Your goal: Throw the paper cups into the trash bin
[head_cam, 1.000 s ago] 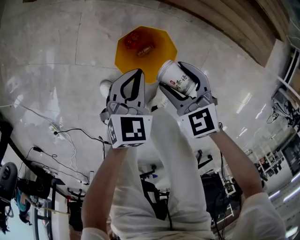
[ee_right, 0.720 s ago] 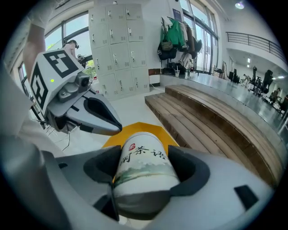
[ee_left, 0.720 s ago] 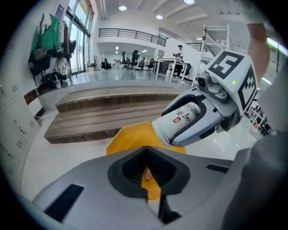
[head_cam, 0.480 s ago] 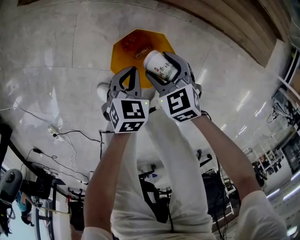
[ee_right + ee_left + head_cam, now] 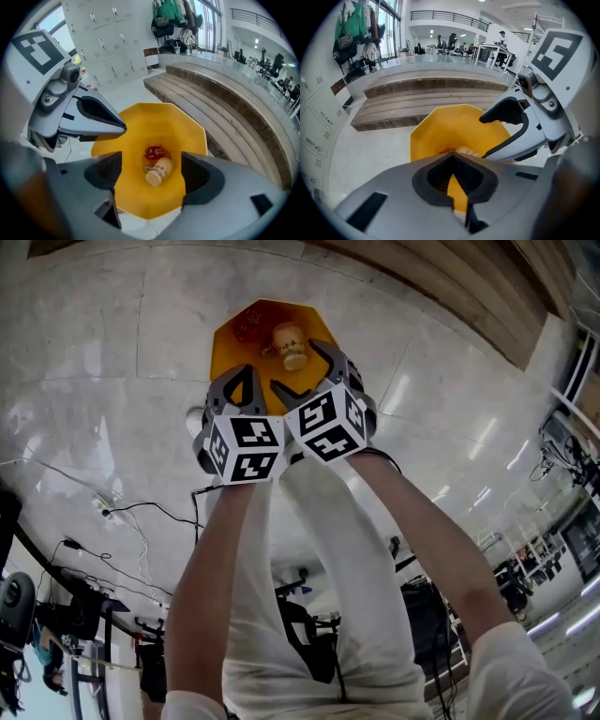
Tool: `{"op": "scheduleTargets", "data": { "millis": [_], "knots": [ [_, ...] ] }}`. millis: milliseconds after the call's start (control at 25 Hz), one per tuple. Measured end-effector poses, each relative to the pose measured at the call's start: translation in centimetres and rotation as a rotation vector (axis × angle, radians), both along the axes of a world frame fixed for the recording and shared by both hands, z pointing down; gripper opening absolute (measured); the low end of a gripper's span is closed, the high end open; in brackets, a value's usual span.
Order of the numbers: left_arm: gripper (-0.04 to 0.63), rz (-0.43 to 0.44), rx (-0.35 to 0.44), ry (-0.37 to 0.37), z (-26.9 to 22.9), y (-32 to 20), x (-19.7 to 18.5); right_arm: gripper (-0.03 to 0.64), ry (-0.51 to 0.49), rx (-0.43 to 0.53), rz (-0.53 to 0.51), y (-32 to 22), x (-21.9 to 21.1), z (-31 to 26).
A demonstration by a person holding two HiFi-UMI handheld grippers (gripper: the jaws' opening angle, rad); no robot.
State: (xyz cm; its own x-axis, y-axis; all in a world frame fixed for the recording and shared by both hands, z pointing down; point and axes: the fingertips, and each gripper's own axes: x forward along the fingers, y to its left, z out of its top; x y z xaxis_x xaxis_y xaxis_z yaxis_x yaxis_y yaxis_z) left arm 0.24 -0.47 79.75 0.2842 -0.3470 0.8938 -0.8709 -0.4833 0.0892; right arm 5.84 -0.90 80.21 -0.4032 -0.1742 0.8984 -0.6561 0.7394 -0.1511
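Observation:
A white paper cup (image 5: 289,343) with a printed label lies on its side inside the yellow octagonal trash bin (image 5: 225,338), free of both grippers. In the right gripper view the cup (image 5: 158,171) rests beside a red wrapper (image 5: 154,152) at the bottom of the bin (image 5: 192,126). My right gripper (image 5: 305,367) hangs over the bin with its jaws opening and nothing between them (image 5: 151,171). My left gripper (image 5: 246,371) is close beside it on the left, shut and empty (image 5: 454,176), also above the bin (image 5: 440,131).
Wooden steps (image 5: 234,98) run behind the bin. Cables (image 5: 141,512) trail over the pale marble floor on the left. A small white object (image 5: 194,418) sits by the bin's left side. Lockers (image 5: 103,37) line the far wall.
My right gripper carried the cup left and forward over the bin, then opened; the cup dropped into the bin. The left gripper shifted forward a little and stayed shut.

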Motion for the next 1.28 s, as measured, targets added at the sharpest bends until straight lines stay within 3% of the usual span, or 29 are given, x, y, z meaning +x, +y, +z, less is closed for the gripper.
{"op": "scheduleTargets", "data": {
  "millis": [200, 360, 520, 600, 1080, 1280],
  "knots": [
    [0.003, 0.007, 0.007, 0.023, -1.6, 0.5, 0.3, 0.39, -0.009, -0.004, -0.003, 0.5, 0.8, -2.0],
    [0.003, 0.007, 0.024, 0.06, -5.7, 1.4, 0.6, 0.365, -0.032, -0.011, 0.0, 1.6, 1.2, -6.2],
    [0.003, 0.049, 0.07, 0.11, -11.6, 1.4, 1.5, 0.119, -0.06, 0.036, 0.0, 1.9, 1.0, -12.7],
    [0.003, 0.071, 0.09, 0.126, -14.8, 1.0, 1.8, 0.058, -0.068, 0.067, -0.008, 1.6, 0.6, -16.3],
    [0.003, 0.104, 0.218, 0.187, -37.7, -1.0, 0.6, 0.006, -0.213, 0.227, 0.089, -3.0, -1.3, -38.2],
    [0.003, 0.12, 0.263, 0.172, -46.6, -0.8, 0.2, 0.006, -0.263, 0.291, 0.127, -3.8, -1.6, -47.4]
  ]
}}
